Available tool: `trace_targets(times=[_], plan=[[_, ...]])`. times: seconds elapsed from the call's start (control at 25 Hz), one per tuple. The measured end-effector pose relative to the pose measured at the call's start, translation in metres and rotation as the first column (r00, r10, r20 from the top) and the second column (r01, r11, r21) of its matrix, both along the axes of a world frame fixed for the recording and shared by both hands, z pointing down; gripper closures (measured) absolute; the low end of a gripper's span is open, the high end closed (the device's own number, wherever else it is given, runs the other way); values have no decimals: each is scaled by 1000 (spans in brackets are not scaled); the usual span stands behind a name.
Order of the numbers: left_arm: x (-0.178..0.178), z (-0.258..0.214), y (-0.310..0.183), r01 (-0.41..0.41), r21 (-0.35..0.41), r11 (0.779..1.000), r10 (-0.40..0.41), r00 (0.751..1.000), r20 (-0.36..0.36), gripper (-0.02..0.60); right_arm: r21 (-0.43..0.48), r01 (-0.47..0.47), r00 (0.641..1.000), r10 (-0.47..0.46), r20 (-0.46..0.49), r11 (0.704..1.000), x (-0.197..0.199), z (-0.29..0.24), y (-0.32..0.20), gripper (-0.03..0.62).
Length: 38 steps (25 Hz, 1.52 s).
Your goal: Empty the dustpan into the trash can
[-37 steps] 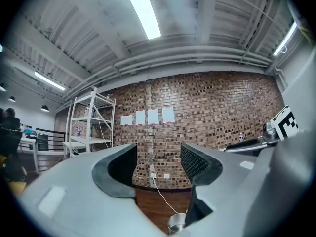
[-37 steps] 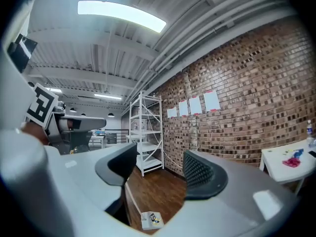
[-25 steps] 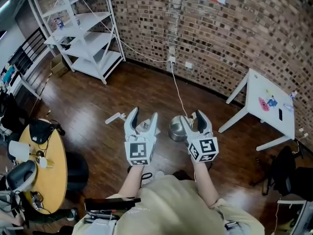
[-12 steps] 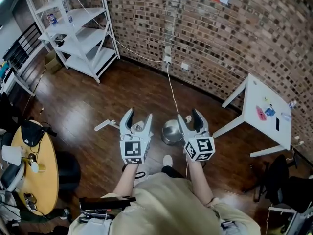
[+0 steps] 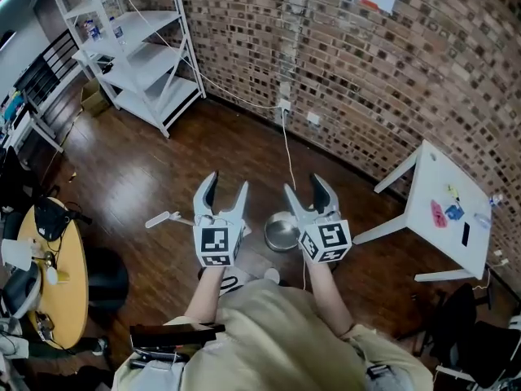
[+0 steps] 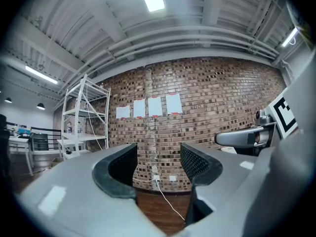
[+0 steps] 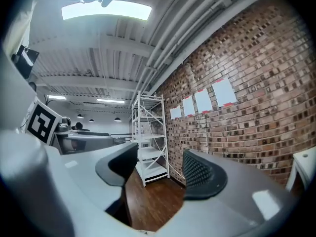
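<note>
Left tongs [image 5: 225, 182] and right tongs [image 5: 304, 185] gaped empty; a tilted grab risked spilling the dustpan [image 5: 159, 218], at 9 o'clock from the trash can [image 5: 281, 233].

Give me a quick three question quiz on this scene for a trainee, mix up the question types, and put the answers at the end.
1. True or false: the left gripper has nothing between its fingers.
2. Where is the metal trash can? A) on the white table B) on the floor, between the left gripper and the right gripper in the head view C) on the shelf rack
3. Fill in: the dustpan has a white handle lying on the ____ gripper's side.
Key: 1 true; 2 B; 3 left.
</note>
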<state>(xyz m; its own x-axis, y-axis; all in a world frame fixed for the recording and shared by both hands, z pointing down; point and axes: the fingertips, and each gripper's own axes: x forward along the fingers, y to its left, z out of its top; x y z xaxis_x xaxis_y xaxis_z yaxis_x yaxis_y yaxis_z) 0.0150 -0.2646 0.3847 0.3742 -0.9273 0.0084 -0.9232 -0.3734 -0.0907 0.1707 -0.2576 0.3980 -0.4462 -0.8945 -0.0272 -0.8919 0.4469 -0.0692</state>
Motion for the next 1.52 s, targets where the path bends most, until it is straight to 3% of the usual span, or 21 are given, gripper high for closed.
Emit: trace_targets(times=[0.16,0.44,0.68,1.16,1.52], plan=[[4,12,-15,25,-28,999,-24,999,22,327,-31,30,999,-30,19,999,6,19,-18,326],[30,23,-47,-41,-46,998,43,998,41,327,-33,43,999,-42,30,999,8,25,-52,341],[11,34,-68,-84,-123,989,92,994,62,301,-36,61,998,-60,35,997,-11,26,-71,329],[-103,36,-78,46,-119,992,-39,997,63,307,-36,166,986,-165,28,986,-110,26,-100,326],[-196,28,-64,155,-119,981,-148,987,63,307,-43,250,968,-249,17,967,-177,23,-100,326]])
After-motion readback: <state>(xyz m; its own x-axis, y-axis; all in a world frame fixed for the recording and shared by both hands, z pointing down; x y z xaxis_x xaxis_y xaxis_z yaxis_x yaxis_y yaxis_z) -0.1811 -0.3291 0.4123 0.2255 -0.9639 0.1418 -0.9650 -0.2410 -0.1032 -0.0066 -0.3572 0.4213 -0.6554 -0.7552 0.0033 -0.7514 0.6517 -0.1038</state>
